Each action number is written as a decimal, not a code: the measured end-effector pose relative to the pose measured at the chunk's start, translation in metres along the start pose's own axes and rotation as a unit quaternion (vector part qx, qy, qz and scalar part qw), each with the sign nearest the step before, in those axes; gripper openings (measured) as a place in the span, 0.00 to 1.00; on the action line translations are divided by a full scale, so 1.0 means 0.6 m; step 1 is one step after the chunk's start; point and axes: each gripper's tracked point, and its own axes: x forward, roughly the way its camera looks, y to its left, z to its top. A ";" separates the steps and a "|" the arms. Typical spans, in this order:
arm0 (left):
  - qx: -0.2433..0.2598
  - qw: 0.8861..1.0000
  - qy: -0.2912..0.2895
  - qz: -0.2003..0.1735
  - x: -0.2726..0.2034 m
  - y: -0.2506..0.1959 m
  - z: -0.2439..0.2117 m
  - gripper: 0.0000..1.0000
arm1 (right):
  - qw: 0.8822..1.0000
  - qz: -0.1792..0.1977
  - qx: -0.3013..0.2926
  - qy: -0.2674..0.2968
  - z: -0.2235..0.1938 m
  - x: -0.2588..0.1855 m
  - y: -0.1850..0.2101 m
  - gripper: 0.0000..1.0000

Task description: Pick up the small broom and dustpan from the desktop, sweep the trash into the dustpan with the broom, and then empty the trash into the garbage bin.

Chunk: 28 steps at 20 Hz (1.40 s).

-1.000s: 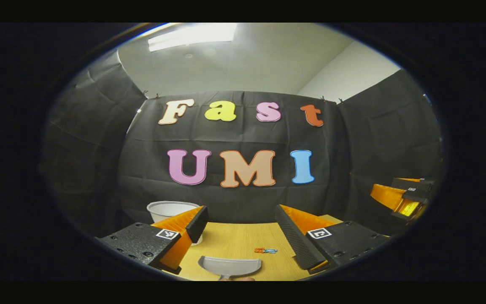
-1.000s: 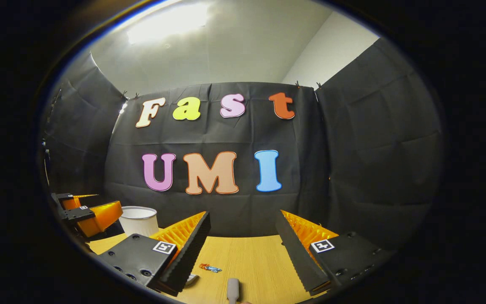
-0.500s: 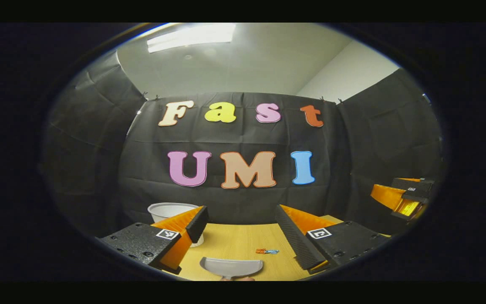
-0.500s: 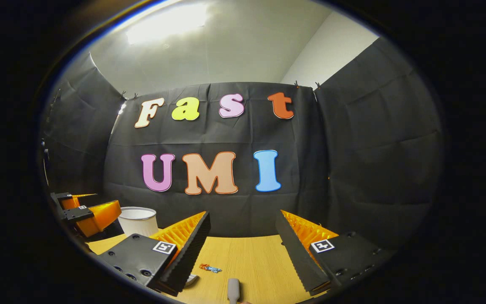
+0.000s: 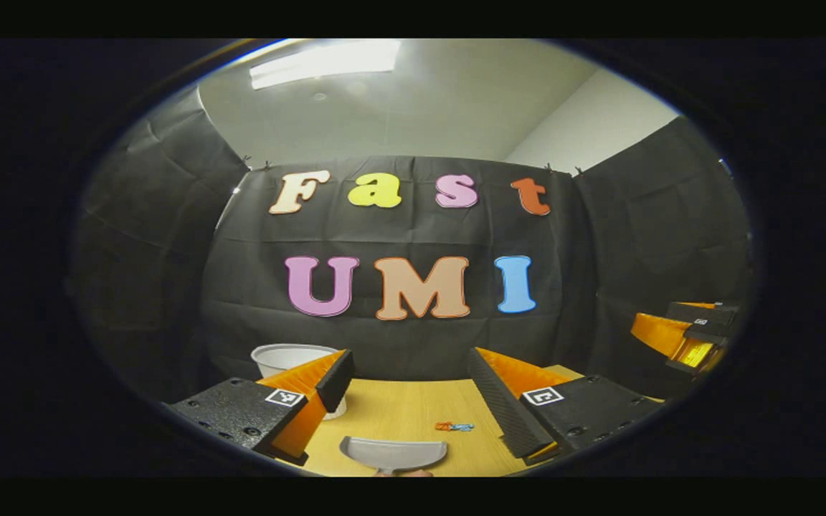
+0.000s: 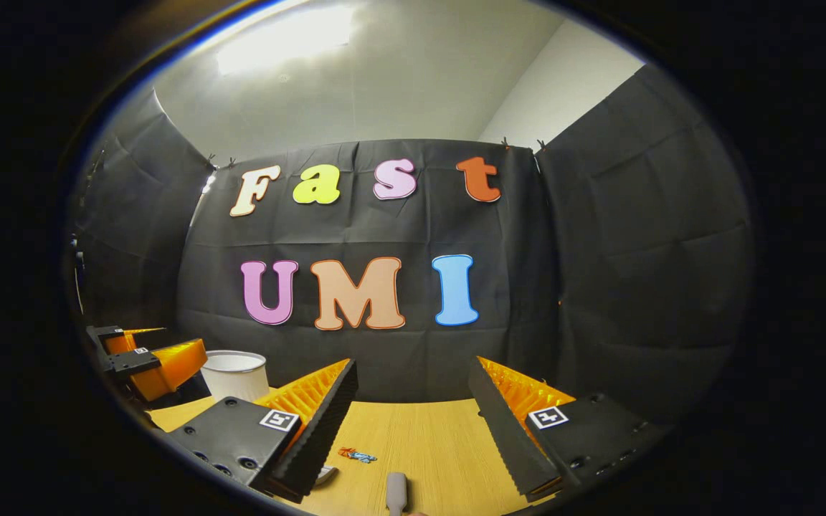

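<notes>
Black cloth walls enclose a pale wooden desktop (image 5: 399,408). The left gripper (image 5: 413,387) is held with jaws spread above the grey plastic dustpan (image 5: 393,454), which lies flat at the near edge, apparently lined up for a grasp. The right gripper (image 6: 413,401) is likewise spread over the small grey broom handle (image 6: 396,491). Small orange-and-blue trash (image 5: 454,426) lies between them; a white round garbage bin (image 5: 287,357) stands far left.
</notes>
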 end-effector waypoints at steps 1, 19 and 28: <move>0.000 1.000 0.000 0.000 0.000 0.000 0.000 0.94 | 1.000 0.000 0.000 0.000 0.001 0.000 0.000 1.00; 0.002 1.000 -0.003 0.002 0.004 -0.001 0.004 0.94 | 1.000 -0.001 0.002 -0.002 0.001 0.005 -0.001 1.00; 0.001 1.000 -0.002 0.003 0.005 -0.001 0.001 0.94 | 1.000 0.000 0.000 -0.002 0.002 0.005 0.001 1.00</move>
